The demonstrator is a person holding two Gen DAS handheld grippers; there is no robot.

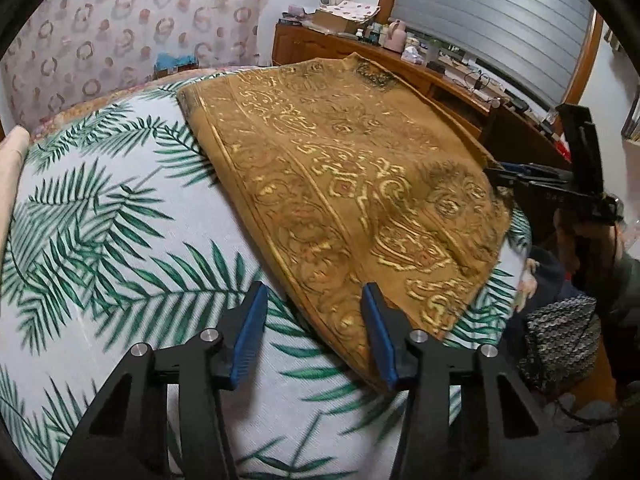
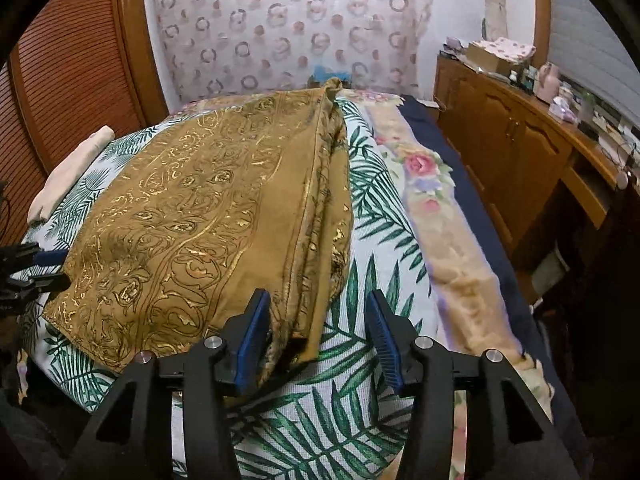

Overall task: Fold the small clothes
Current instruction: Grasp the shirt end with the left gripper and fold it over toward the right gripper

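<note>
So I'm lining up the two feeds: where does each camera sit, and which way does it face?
Left wrist: sits behind the open left gripper, looks rightward across the bed at the brown cloth; the right gripper shows at the far edge.
Right wrist: sits behind the open right gripper, looks toward the curtain; the left gripper shows at left.
Shared: cloth, leaf-print sheet, wooden dresser.

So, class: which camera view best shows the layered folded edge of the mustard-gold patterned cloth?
The right wrist view: the mustard-gold patterned cloth has its stacked layers running straight toward the lens. The left wrist view shows the cloth mostly as a flat top surface, layers hidden.
</note>
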